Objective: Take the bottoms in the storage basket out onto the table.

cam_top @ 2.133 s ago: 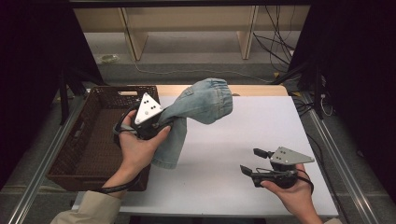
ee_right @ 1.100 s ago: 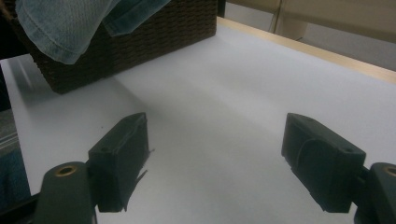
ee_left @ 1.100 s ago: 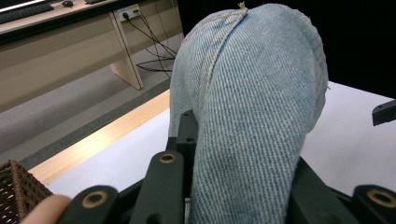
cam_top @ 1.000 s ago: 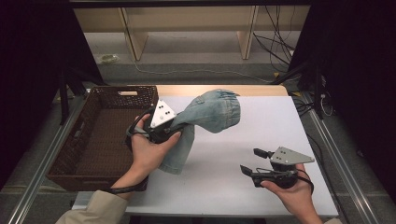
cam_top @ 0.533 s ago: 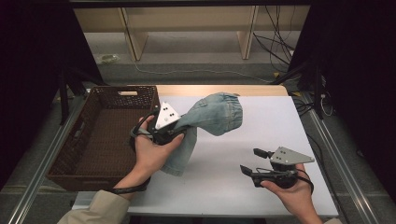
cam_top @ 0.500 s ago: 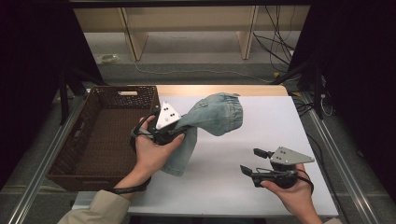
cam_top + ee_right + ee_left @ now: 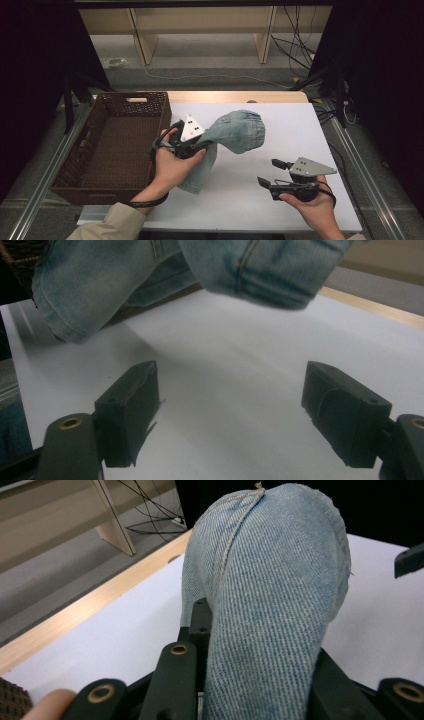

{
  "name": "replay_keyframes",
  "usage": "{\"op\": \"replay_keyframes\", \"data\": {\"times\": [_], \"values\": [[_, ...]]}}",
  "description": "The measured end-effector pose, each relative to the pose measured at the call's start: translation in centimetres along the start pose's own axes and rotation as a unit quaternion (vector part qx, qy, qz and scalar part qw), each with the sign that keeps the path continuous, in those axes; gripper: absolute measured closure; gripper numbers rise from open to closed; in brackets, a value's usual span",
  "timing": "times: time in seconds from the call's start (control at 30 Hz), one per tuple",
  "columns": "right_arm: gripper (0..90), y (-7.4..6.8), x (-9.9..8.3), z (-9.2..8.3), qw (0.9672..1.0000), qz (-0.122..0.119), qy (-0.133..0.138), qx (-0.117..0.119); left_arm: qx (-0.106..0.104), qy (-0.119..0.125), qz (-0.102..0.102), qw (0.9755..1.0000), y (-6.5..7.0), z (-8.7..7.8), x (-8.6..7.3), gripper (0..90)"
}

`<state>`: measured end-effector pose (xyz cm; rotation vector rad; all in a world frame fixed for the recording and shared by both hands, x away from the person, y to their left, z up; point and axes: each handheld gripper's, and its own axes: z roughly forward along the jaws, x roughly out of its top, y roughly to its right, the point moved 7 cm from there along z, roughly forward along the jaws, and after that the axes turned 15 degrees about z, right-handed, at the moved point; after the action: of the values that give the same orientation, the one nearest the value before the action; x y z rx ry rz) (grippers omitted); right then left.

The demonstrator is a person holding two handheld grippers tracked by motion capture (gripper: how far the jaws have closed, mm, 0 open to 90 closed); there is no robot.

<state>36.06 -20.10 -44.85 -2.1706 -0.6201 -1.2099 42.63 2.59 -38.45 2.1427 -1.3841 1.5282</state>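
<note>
While the denim jeans (image 7: 235,134) are clamped in the left gripper (image 7: 200,145), they're held just above the white table (image 7: 300,125), beside the wicker basket (image 7: 115,145). The right gripper (image 7: 267,174) is held wide open, nothing gripped.

Left gripper (image 7: 197,145): clamped on a fold of the jeans (image 7: 235,135), beside the basket's right wall
Jeans: light blue denim, bunched end lifted above the table (image 7: 300,125), one leg hanging to the surface near the left hand (image 7: 172,165)
Right gripper (image 7: 272,172): jaws spread wide, nothing between them, low over the white table, well apart from the jeans
Basket (image 7: 75,165): dark brown wicker, at the table's left edge
Background: pale wooden shelf legs and cables on the floor
</note>
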Motion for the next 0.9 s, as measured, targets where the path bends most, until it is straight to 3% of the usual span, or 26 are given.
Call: {"op": "replay_keyframes", "data": {"times": [0.3,0.5,0.9], "values": [[24.1,0.0,0.0,0.0,1.0000,0.000,0.000,0.000,-0.023,-0.022,0.007,0.9995,1.9,2.2,-0.8,74.0],[24.1,0.0,0.0,-0.1,1.0000,0.000,0.001,0.001,-0.044,-0.045,0.026,0.9977,3.2,3.7,-1.5,73.8],[24.1,0.0,0.0,-0.1,1.0000,-0.001,0.000,0.002,-0.058,-0.068,0.035,0.9954,4.5,5.3,-2.9,73.5]]}}
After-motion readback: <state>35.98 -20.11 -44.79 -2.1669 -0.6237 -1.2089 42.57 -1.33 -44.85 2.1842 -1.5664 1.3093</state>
